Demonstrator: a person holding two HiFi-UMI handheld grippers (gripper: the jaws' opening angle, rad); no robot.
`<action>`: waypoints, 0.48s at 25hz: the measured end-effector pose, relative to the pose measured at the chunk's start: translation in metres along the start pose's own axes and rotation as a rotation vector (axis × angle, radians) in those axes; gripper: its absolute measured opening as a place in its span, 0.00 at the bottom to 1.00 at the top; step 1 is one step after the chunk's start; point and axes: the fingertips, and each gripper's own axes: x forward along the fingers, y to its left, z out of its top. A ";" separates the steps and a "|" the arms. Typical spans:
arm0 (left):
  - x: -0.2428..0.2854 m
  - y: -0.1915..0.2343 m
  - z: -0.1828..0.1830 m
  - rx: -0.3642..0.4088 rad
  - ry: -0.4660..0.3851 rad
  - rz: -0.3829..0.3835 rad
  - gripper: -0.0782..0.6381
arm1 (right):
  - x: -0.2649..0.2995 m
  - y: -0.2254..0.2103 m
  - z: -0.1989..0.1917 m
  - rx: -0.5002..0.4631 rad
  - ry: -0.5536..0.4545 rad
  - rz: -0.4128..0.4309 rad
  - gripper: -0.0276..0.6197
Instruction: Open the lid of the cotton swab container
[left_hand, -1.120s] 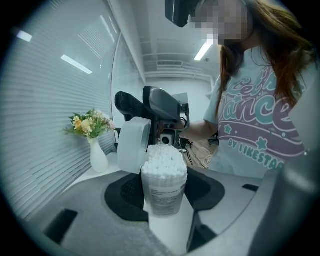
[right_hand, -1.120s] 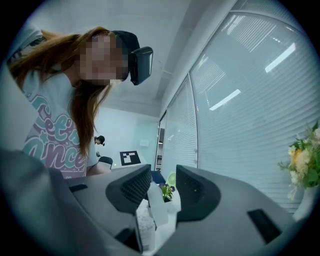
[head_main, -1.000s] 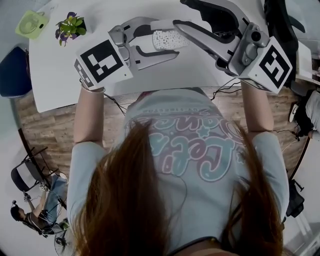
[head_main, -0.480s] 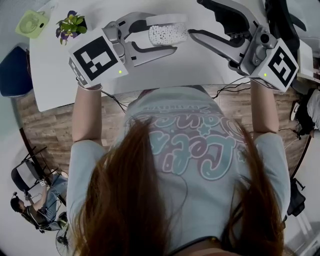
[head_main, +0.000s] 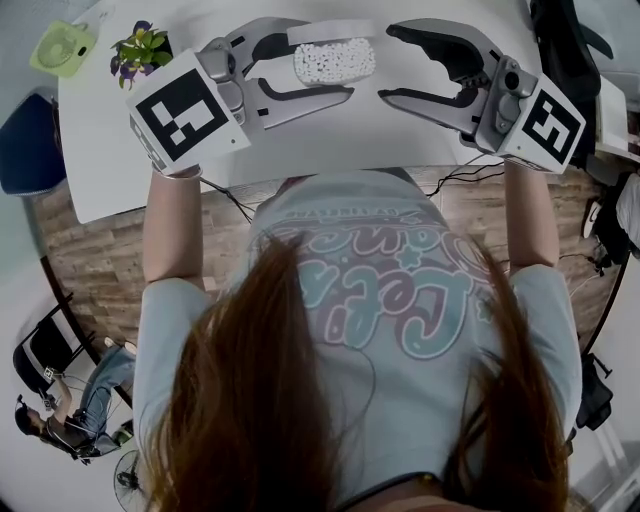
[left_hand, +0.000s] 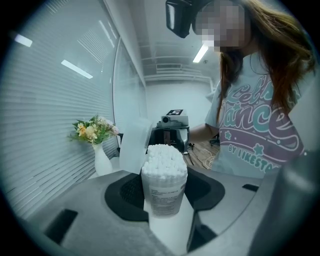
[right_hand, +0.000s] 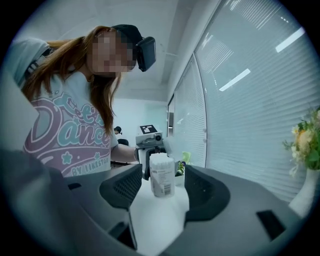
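Note:
The cotton swab container (head_main: 336, 63) is a clear tub packed with white swabs, standing on the white table (head_main: 110, 150). Its translucent lid (head_main: 330, 32) is flipped up and stands open at the tub's far side (left_hand: 132, 146). My left gripper (head_main: 318, 62) is shut on the tub, with a black pad on each side of the container (left_hand: 164, 185). My right gripper (head_main: 388, 62) is just right of the tub and open. Its jaws have just been opening and nothing is between them. From the right gripper (right_hand: 161, 201), the container (right_hand: 162, 175) stands a little beyond the fingertips.
A small vase of flowers (head_main: 143, 50) and a green gadget (head_main: 62, 48) sit at the table's far left corner. The vase (left_hand: 97, 145) is left of the tub. A black bag (head_main: 560, 40) lies at the far right. Cables hang over the near table edge (head_main: 450, 172).
The right gripper has drawn back to the right, away from the top of the container, and its jaws have spread wider. The left gripper keeps hold of the tub, almost still.

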 end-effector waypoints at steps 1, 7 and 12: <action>0.000 -0.001 0.001 0.001 -0.003 -0.002 0.38 | 0.001 0.001 -0.004 0.006 0.011 0.004 0.44; -0.003 -0.005 0.015 0.017 -0.005 -0.002 0.38 | 0.002 0.003 0.001 0.009 0.016 0.017 0.44; -0.004 -0.009 0.026 0.033 -0.005 -0.008 0.38 | 0.009 0.010 0.013 -0.015 0.009 0.041 0.43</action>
